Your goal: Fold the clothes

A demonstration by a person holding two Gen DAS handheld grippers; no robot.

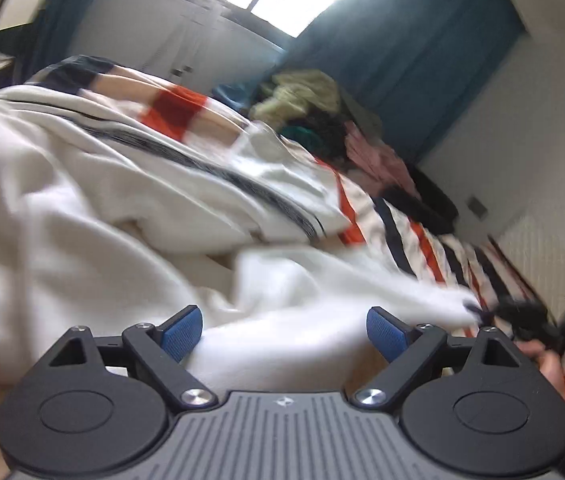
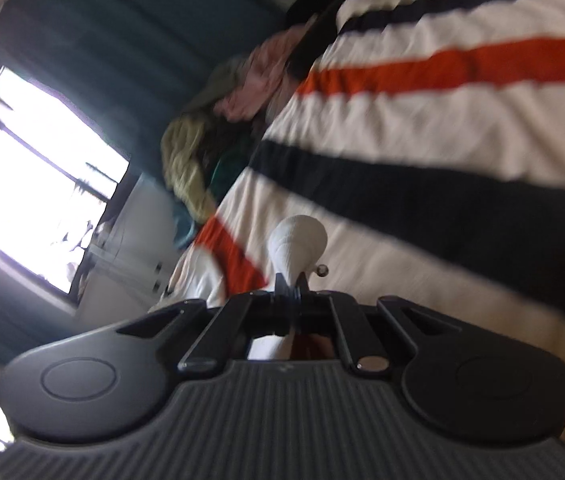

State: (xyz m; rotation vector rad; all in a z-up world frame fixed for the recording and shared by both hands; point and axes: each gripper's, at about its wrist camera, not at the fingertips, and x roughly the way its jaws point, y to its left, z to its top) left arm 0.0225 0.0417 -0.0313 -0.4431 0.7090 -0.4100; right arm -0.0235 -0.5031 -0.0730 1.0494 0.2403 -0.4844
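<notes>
White cloth, a soft garment (image 1: 94,184), lies crumpled on the striped bed cover (image 2: 462,152), and nothing in either view shows a clean fold in it yet. It sits heaped on the near side of the bed cover, with a dark stripe running across its bunched upper edge. One pale length of it, seemingly a sleeve (image 1: 362,280), stretches out from the heap across the bed cover toward the right claw (image 1: 478,312). That claw is clamped tight on the sleeve's end, as the right wrist view shows, with a knob of white fabric bulging past its closed tips. The left claw (image 1: 284,334) stands wide apart with the white fabric lying beneath it, and its blue pads (image 1: 182,332) press on nothing.

As a judgement, the fold is at an early stage: the garment is still being pulled out and arranged rather than laid flat. Beyond the garment, at the far end of the bed cover, a pile of mixed clothes (image 1: 314,120) in green, pink and dark shades looks unfolded, so much of the task seems left.
</notes>
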